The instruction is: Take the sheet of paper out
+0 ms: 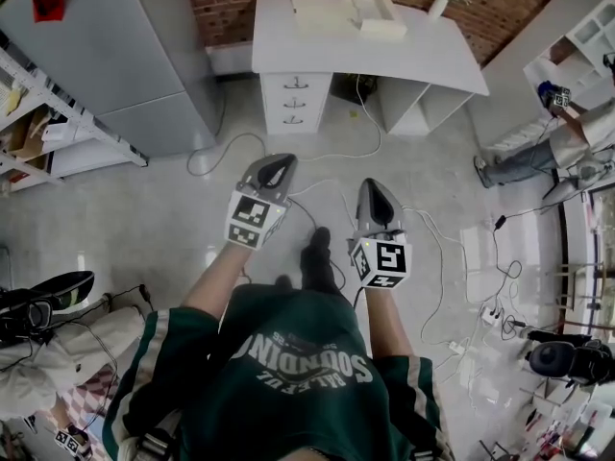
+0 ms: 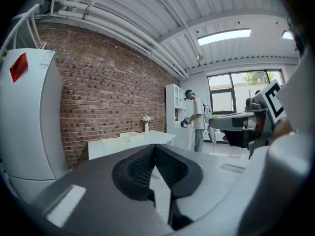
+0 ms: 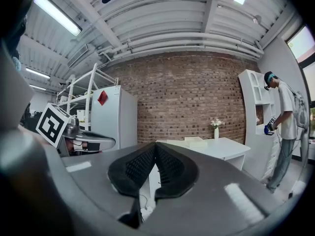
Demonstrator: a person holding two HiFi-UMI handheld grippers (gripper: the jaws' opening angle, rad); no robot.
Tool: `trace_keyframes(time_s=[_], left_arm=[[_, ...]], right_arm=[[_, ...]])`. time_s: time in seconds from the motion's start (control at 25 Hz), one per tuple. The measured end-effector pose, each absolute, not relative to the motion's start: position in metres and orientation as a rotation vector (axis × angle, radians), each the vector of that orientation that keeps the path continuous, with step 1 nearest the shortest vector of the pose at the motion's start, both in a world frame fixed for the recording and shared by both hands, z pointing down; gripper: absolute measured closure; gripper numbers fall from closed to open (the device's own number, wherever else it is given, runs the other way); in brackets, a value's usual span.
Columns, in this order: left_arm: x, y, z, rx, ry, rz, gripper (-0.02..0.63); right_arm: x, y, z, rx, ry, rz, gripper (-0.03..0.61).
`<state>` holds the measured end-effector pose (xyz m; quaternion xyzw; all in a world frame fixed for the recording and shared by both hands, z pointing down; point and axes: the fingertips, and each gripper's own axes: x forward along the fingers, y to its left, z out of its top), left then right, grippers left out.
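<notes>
A white desk (image 1: 423, 51) with a drawer unit (image 1: 294, 102) stands against the brick wall ahead. On its top lie a flat cream box or stack of sheets (image 1: 357, 13) and a small vase of flowers (image 1: 440, 0); no single sheet of paper can be made out. My left gripper (image 1: 279, 161) and right gripper (image 1: 374, 186) are held side by side over the floor, well short of the desk. In the left gripper view my left gripper (image 2: 155, 146) is shut with nothing in it. In the right gripper view my right gripper (image 3: 155, 145) is likewise shut and holds nothing.
A tall grey cabinet (image 1: 125, 56) stands left of the desk, with open shelving (image 1: 38, 113) further left. Cables (image 1: 317, 161) trail over the floor between me and the desk. Another person (image 1: 548, 147) stands at the right by white shelves (image 1: 586, 36). Gear lies at both lower corners.
</notes>
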<state>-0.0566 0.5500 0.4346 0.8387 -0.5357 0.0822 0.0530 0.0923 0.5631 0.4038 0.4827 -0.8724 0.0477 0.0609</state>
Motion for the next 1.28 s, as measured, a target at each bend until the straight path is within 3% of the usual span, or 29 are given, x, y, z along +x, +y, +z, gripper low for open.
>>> trace_keyframes(time_s=[0.72, 1.28], left_arm=[[-0.035, 0.388, 0.441, 2.461, -1.672, 0.280, 0.603], [-0.041, 0.323, 0.460, 2.366, -1.739, 0.312, 0.603]], right_arm=[[0.108, 0.385, 0.404, 1.338, -2.692, 0.207, 0.578], [0.103, 0.308, 0.407, 1.234, -2.741, 0.217, 0.578]])
